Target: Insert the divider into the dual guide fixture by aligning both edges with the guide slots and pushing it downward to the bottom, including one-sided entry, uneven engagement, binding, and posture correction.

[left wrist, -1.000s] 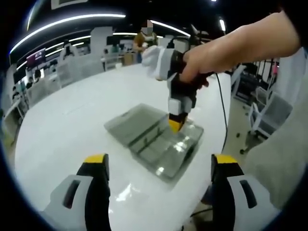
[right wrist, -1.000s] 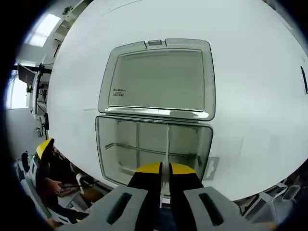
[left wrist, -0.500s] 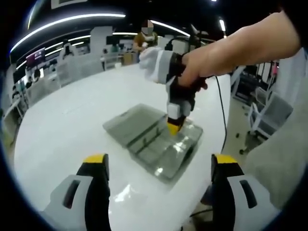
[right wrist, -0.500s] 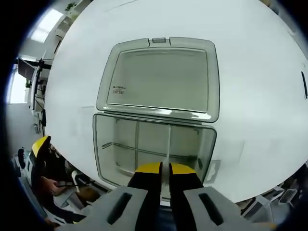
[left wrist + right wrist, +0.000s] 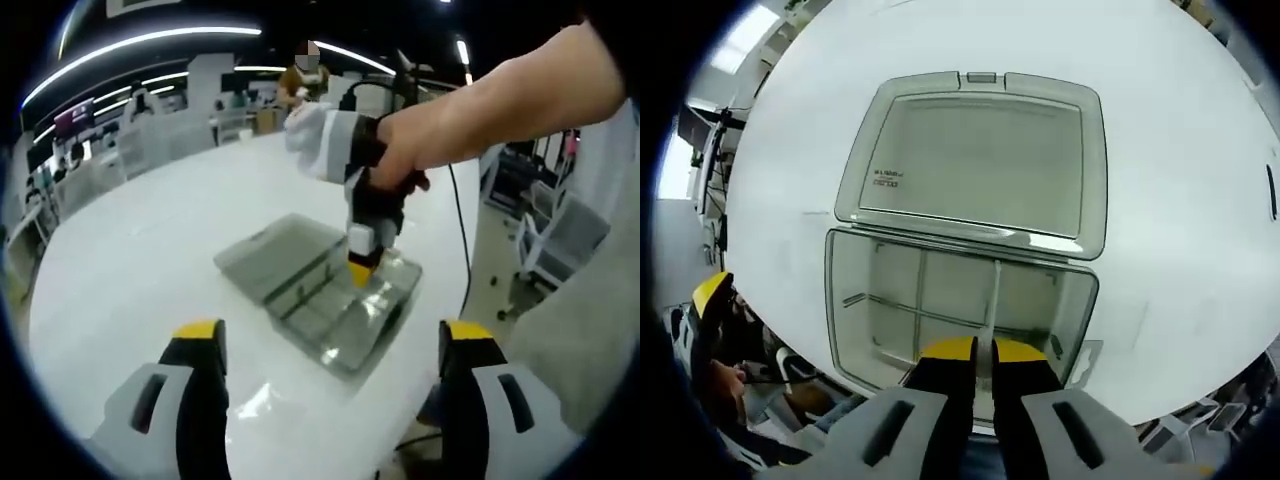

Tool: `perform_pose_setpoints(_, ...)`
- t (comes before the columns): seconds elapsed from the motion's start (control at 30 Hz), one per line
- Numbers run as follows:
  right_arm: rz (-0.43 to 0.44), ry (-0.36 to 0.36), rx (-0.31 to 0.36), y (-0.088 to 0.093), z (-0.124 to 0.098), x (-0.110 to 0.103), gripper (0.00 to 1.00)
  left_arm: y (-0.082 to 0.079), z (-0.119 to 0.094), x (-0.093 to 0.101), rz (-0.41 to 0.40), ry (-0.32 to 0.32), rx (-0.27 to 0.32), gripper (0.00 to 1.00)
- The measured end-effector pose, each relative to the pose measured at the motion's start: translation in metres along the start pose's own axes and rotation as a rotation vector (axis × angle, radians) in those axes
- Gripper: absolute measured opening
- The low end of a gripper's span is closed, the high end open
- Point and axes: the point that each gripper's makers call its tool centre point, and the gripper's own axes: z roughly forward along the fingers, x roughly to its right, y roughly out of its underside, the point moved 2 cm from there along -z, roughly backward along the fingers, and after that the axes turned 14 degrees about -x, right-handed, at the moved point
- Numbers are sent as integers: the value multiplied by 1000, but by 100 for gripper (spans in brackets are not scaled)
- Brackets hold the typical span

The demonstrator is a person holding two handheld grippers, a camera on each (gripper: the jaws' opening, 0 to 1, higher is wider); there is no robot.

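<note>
- Lower than a second ago, the right gripper (image 5: 974,349) has its jaws pinched on the thin clear plastic divider (image 5: 995,300), upright inside the clear compartment box (image 5: 845,330).
- Small lid print at 10 o'clock, seemingly unreadable.
- Left gripper (image 5: 330,335) gapes wide, holding nothing; white table (image 5: 130,270) lies open around the box.

— Any writing you can read from your tongs?

— Only one bit; on the open lid (image 5: 980,165) of the clear box there's a small dark printed label (image 5: 885,178), near its left edge in my right gripper view; two short lines, too small and blurred for me to make out a single letter.

— Nothing else?

— Nothing legible.
</note>
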Motion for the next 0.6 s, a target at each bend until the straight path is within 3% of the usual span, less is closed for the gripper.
perform_pose_setpoints(0.6, 9, -1, 17, 1, 2, 1, 0, -1, 0, 2, 3, -3, -3, 86)
